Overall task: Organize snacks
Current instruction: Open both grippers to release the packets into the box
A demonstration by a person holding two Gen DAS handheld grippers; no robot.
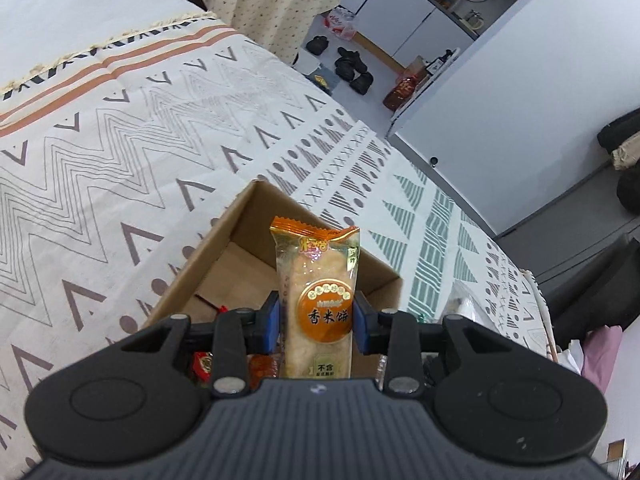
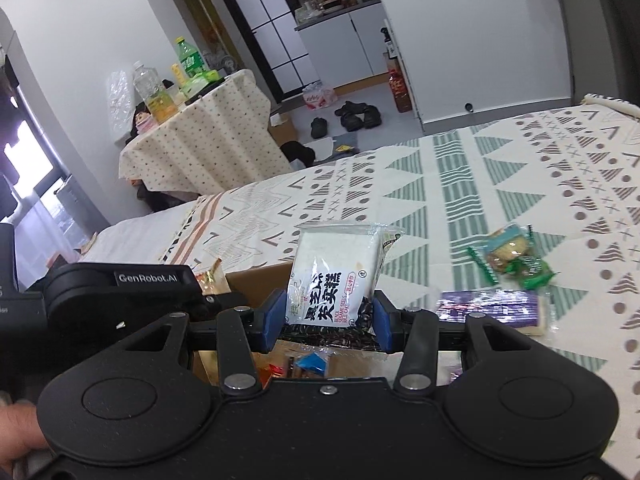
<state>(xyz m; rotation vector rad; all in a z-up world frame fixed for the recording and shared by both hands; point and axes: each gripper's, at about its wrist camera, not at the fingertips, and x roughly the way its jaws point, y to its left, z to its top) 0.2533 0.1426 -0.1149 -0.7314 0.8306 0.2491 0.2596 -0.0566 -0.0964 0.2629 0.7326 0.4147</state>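
Right claw (image 2: 326, 318) clamps white rice cake packet (image 2: 334, 276) above cardboard box (image 2: 256, 280).

The rice cracker packet (image 1: 316, 300) was glossy clear plastic, the cardboard box (image 1: 240, 240) matt brown, the bedspread (image 1: 120, 140) soft printed cloth.

Both hand-held tools look alike. The left gripper (image 1: 316, 320) has a matte black body with a ribbed grey plate nearest the camera, flanked by two rounded black lobes with shallow circular recesses. Slim black link arms run forward on silver rivets to blue finger pads (image 1: 273, 322). The right gripper (image 2: 326, 318) shows the same black lobes, silver rivets, a centre screw and blue pads (image 2: 272, 314).
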